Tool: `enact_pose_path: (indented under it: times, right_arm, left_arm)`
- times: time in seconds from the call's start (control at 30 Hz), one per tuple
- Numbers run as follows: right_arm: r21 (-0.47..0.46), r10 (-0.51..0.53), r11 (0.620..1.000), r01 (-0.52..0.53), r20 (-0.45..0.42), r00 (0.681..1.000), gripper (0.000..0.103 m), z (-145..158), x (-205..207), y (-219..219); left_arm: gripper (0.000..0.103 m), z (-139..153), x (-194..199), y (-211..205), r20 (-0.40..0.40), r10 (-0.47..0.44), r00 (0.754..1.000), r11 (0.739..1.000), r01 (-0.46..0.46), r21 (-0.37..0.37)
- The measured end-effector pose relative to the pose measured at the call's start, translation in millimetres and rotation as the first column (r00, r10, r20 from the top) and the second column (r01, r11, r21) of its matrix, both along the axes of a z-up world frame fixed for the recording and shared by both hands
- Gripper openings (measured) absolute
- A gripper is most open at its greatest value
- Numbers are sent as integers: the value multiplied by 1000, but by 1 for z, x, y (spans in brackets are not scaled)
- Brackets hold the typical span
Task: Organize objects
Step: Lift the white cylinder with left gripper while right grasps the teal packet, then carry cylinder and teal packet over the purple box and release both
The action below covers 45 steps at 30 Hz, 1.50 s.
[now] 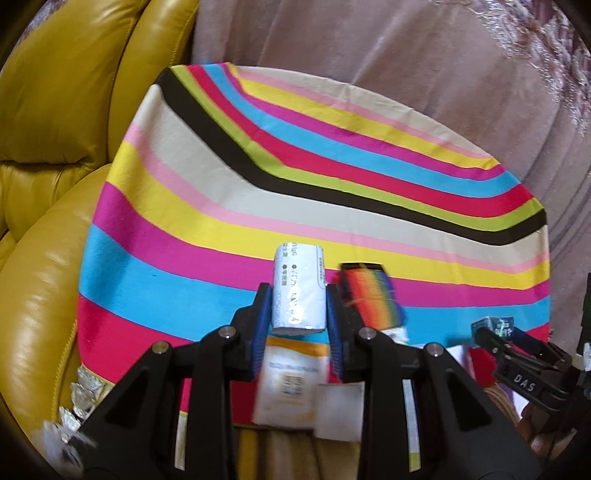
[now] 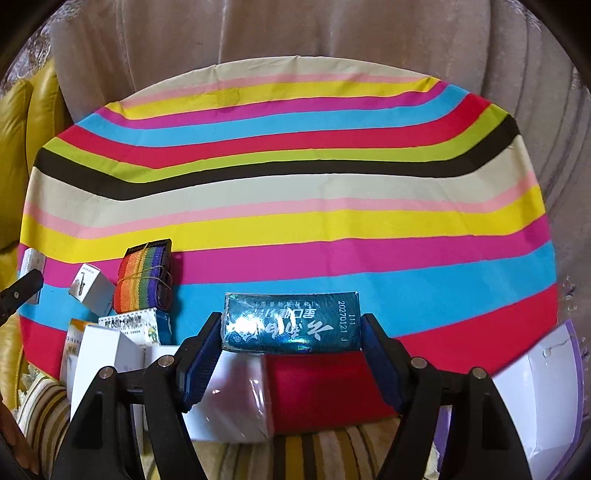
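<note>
striped cloth (image 2: 295, 192) on round table | yellow leather sofa (image 1: 55, 110) left | pinkish curtain (image 2: 258, 33) behind

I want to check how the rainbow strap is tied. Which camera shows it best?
The right wrist view: the rainbow strap lies sharp and unobstructed, a thin band visible around it. In the left wrist view the strap is blurred and partly hidden behind the left gripper.

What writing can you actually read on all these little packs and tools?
"20270121 J" and "I11": on the teal pack, held in the right tongs.
"DAS": on the right tongs' arm.
White pack in the left tongs: print blurred.
Small boxes: print too small.
</note>
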State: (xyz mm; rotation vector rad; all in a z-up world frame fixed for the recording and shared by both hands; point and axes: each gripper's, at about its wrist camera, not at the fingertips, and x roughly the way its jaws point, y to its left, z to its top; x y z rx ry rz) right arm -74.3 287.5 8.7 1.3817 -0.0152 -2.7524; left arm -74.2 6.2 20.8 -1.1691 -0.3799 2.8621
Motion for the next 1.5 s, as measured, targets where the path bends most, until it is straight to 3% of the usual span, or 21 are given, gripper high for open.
enact_pose_path:
  times: [0.43,0.83,1.2,1.5]
  right_arm:
    - [-17,-75,997,75,-18,997,74,10,37,41]
    - [-46,-198,979,198,-3,980,74,15,74,109]
    - [-18,-387,922,387,14,922,74,8,103,209]
    - [-9,-490,871,490,19,871,74,2,114,270]
  left_arm:
    - [33,18,25,74,-46,-161,986,987,162,20]
    - [33,23,42,142,-33,-322,946,946,324,36]
    - [33,23,53,220,1,-485,874,874,485,42]
    - [33,14,60,288,60,-616,786,788,614,47]
